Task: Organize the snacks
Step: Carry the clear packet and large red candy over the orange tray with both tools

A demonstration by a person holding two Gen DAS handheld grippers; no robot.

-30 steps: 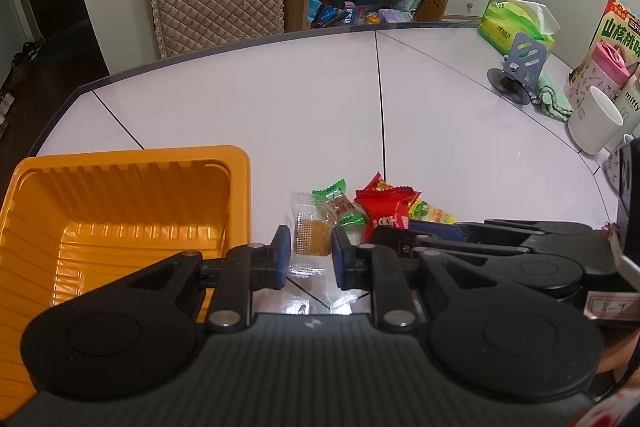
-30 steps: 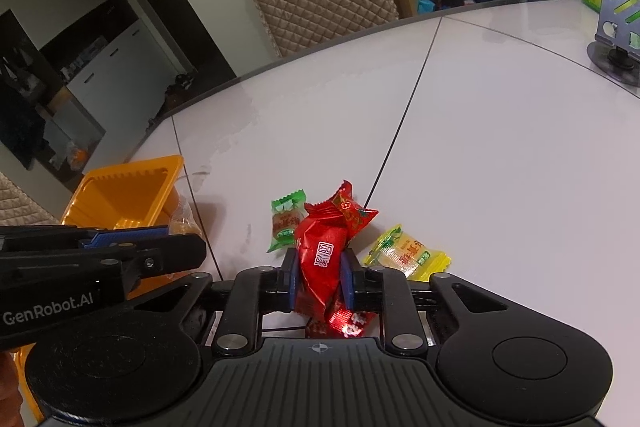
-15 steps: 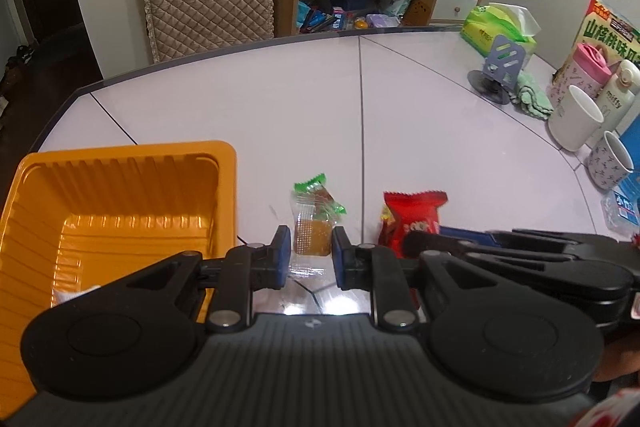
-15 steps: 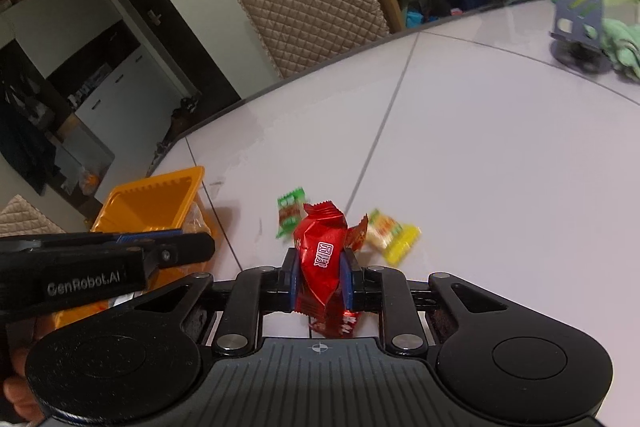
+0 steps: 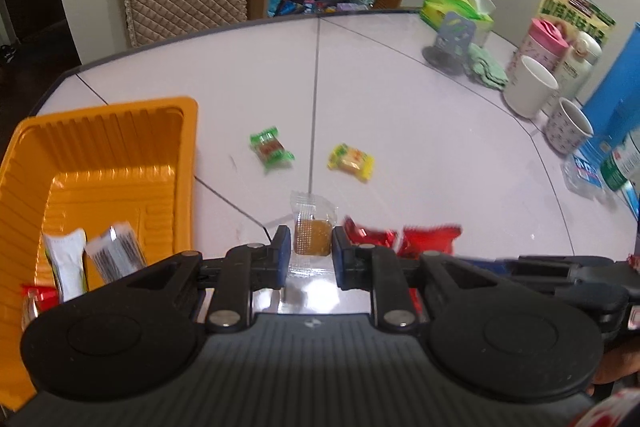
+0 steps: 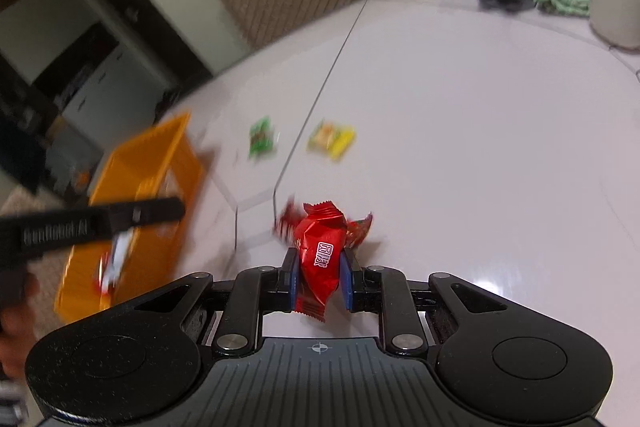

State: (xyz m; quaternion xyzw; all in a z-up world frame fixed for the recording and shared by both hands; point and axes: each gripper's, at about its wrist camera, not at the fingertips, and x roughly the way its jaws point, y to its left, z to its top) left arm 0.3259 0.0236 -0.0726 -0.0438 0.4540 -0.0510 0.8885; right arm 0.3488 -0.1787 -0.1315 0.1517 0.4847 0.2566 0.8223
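Right gripper (image 6: 319,275) clamping red snack (image 6: 320,251); left gripper (image 5: 307,254) pinching clear-wrapped snack (image 5: 312,235)

White table (image 5: 400,115): orange tray (image 5: 24,163) at left, green candy (image 5: 270,148) and yellow candy (image 5: 352,161) mid-frame, mugs (image 5: 528,91) at right.

Left tongs (image 5: 307,253) and right tongs (image 6: 320,277) both clamped

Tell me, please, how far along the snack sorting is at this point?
Partly done. A few packets already lie in the orange tray. In hand: the left gripper is shut on a clear-wrapped snack, and the right gripper on a red packet. Left on the table: a green candy, a yellow candy and another red wrapper.
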